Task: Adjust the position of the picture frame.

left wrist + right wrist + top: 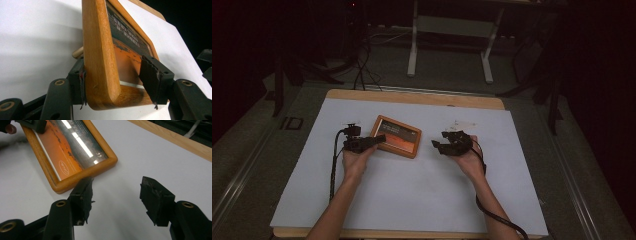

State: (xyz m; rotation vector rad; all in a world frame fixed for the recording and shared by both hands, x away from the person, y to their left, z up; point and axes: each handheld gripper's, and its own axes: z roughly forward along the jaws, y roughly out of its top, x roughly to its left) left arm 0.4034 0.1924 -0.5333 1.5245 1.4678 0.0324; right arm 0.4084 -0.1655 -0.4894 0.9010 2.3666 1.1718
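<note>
Between the jaws of the left gripper (117, 85) sits the near corner of the wooden picture frame (100, 50): one pad lies against the frame's outer edge, while the other stands a little off the glass, so the jaws are not clamped on it. From the high view, that gripper (374, 140) reaches over the frame's (396, 136) left end, with the frame lying near the middle of the white-covered bench (412, 190). The frame holds an orange and dark print (67, 147) under glass. The right gripper (116, 197) is released, jaws wide apart over bare bench just beside the frame's corner. Broad open bench lies toward the person's side. The left gripper view also shows a wooden peg (77, 52) behind the frame.
</note>
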